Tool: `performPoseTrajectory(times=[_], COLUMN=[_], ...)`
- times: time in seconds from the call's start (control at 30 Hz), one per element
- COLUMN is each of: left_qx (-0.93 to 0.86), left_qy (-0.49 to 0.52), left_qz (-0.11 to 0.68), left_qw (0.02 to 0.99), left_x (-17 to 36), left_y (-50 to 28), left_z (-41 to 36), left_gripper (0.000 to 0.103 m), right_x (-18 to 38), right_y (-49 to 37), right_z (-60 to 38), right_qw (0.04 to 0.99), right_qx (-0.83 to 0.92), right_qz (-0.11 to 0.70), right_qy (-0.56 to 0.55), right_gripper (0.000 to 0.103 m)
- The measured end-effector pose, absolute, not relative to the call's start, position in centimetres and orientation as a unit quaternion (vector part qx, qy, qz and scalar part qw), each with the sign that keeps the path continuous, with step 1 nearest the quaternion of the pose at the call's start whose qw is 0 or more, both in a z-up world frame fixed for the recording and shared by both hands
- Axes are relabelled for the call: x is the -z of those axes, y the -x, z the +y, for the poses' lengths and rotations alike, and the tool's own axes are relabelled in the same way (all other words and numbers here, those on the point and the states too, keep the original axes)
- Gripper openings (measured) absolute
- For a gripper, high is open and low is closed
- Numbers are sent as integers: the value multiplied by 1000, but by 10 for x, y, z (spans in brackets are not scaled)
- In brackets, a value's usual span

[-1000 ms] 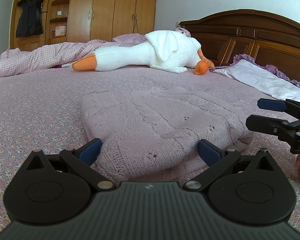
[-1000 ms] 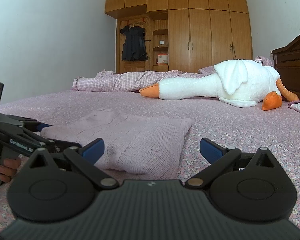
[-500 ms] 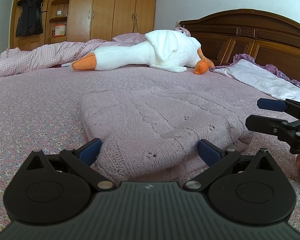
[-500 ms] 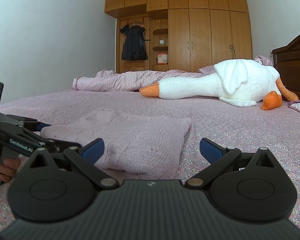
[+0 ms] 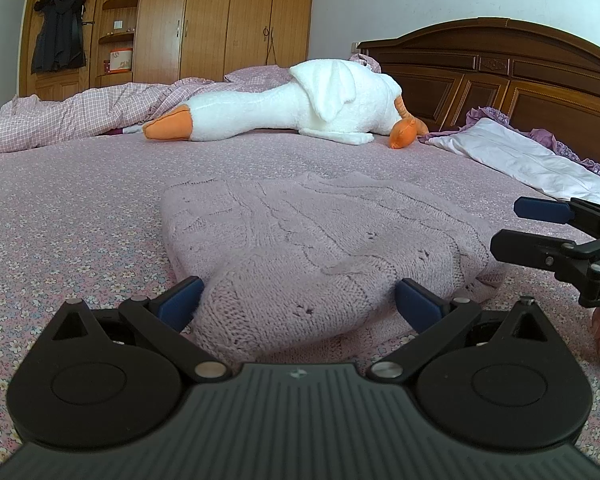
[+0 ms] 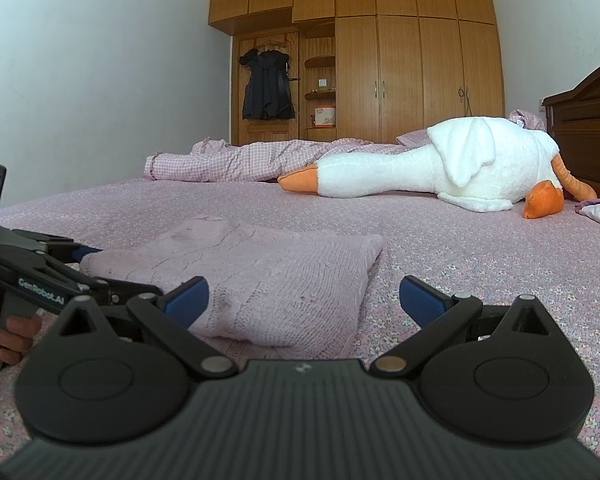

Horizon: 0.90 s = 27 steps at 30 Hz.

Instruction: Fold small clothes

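Note:
A folded pale pink knitted sweater (image 5: 312, 248) lies flat on the floral bedspread (image 5: 60, 216). My left gripper (image 5: 298, 306) is open, its blue-padded fingers either side of the sweater's near edge, nothing pinched. In the right wrist view the same sweater (image 6: 268, 276) sits left of centre, and my right gripper (image 6: 304, 300) is open at its near right corner. Each gripper shows in the other's view: the right gripper (image 5: 512, 228) at the sweater's right side, the left gripper (image 6: 84, 268) at its left, both held in a hand.
A big white plush goose (image 5: 292, 108) with an orange beak lies across the far bed. A checked pink quilt (image 5: 72, 116) is bunched at far left, a white pillow (image 5: 524, 160) beside the dark wooden headboard (image 5: 500, 64). Wooden wardrobes (image 6: 400, 68) stand behind.

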State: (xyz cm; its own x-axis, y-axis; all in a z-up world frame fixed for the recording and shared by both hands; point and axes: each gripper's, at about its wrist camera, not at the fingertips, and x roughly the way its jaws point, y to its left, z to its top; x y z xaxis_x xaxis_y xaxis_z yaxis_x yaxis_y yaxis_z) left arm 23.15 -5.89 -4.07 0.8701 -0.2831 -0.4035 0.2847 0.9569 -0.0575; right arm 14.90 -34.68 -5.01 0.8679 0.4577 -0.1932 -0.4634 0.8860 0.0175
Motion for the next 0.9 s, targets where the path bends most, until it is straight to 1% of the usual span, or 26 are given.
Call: performPoseTrajectory(times=[0.9], left_qx=[145], left_qy=[-1], left_qz=[218], left_qw=[965], left_x=[42], left_y=[-235], left_z=[-53], left_gripper=[103], right_x=[53], right_y=[-151], right_z=[-353], right_qw=[966], right_qx=[-239], right_qz=[102], right_qy=[14], right_gripper=[103])
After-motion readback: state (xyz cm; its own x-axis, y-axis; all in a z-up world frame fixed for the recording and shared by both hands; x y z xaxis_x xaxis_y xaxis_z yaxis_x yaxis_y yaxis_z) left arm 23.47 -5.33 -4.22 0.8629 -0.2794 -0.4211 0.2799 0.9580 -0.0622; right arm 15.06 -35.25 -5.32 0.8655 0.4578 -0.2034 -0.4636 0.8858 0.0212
